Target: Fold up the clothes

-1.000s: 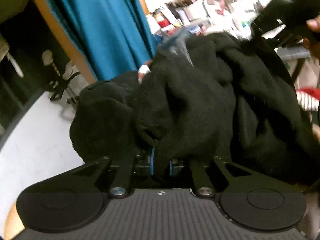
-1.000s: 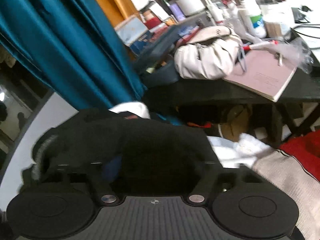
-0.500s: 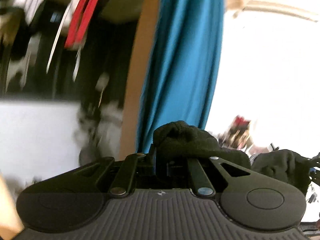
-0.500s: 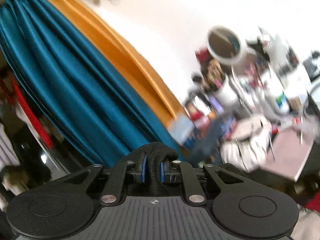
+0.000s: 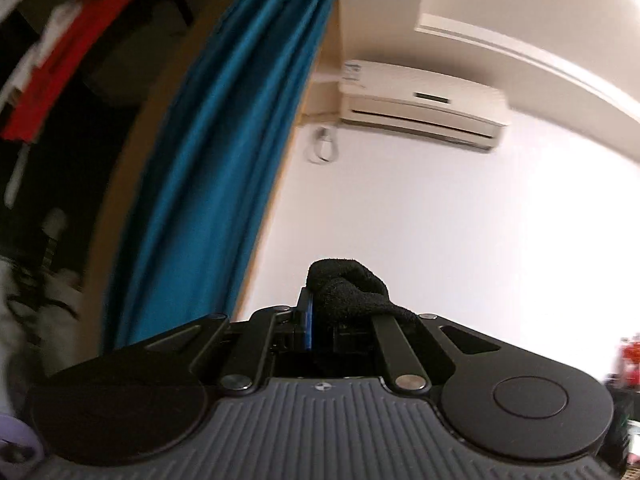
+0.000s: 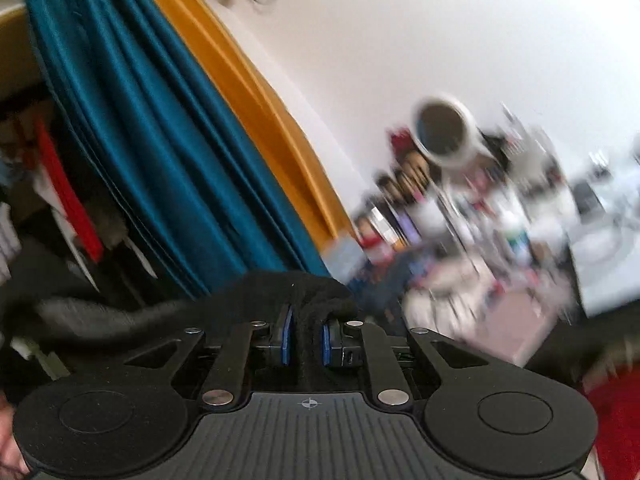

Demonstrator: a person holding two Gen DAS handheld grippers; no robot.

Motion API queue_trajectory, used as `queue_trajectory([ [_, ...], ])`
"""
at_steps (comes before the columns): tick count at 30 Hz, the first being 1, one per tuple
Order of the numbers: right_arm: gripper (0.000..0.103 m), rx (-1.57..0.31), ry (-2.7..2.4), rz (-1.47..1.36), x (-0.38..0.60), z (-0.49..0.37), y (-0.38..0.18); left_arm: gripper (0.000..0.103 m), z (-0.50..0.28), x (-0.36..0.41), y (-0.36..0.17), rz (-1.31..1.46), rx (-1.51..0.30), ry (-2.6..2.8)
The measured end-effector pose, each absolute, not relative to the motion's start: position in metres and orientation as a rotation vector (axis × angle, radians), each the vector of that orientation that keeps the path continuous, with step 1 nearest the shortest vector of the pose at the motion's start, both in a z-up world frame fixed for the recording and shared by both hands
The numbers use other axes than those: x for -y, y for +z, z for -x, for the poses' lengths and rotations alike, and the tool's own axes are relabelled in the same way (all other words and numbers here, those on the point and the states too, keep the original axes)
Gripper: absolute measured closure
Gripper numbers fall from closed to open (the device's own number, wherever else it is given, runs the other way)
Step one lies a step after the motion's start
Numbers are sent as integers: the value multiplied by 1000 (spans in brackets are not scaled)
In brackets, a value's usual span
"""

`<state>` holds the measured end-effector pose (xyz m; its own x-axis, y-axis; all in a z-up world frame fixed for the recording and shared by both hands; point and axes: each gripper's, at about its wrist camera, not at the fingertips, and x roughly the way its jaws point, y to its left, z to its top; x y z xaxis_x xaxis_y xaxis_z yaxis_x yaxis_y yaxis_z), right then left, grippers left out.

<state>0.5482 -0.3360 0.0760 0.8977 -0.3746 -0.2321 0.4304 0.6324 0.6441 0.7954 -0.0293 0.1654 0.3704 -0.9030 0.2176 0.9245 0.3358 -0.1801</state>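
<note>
My left gripper [image 5: 324,320] is shut on a bunched fold of a black fleece garment [image 5: 352,290], which sticks up over the blue pads and drapes to the right. It is tilted upward toward the wall and ceiling. My right gripper [image 6: 306,338] is shut on the same black garment [image 6: 288,286]; the fabric runs between its blue pads [image 6: 286,336] and spreads left out of view. The rest of the garment hangs below both cameras, hidden.
A teal curtain [image 5: 208,168] and an orange curtain [image 6: 256,92] hang by a wardrobe with red and white clothes [image 5: 44,80]. An air conditioner [image 5: 420,106] is high on the white wall. A cluttered desk [image 6: 500,232] is blurred at right.
Both grippers have swung up and lifted the black garment off the pile. The left view now points at the wall and air conditioner; the right view has risen above the desk.
</note>
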Motion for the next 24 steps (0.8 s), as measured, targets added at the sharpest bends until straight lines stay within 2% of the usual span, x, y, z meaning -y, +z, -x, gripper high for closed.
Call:
queue_trajectory([
  [4,90,-262,-508,-962,303,-556,-6,94,-813,33,127,234,-41,-1191],
  [8,89,-438,-573,-1058,264,-578,-85,94,-821,39,73,78,-247,-1145],
  [11,85,-581,-588,-1062,226,-589,-124,94,-824,32,31,1,-341,-1088],
  [13,76,-644,-619,-1061,207,-594,-144,94,-830,25,13,-20,-395,-1051],
  [14,67,-655,-648,-1060,202,-595,-151,94,-834,21,9,-21,-416,-1035],
  [20,54,-594,-724,-1063,175,-588,-157,94,-853,-11,1,-6,-451,-953],
  [23,36,-536,-740,-1006,169,-596,-145,94,-850,-22,3,-16,-449,-940],
  [24,35,-536,-752,-988,170,-602,-143,94,-848,-25,4,-20,-444,-938],
])
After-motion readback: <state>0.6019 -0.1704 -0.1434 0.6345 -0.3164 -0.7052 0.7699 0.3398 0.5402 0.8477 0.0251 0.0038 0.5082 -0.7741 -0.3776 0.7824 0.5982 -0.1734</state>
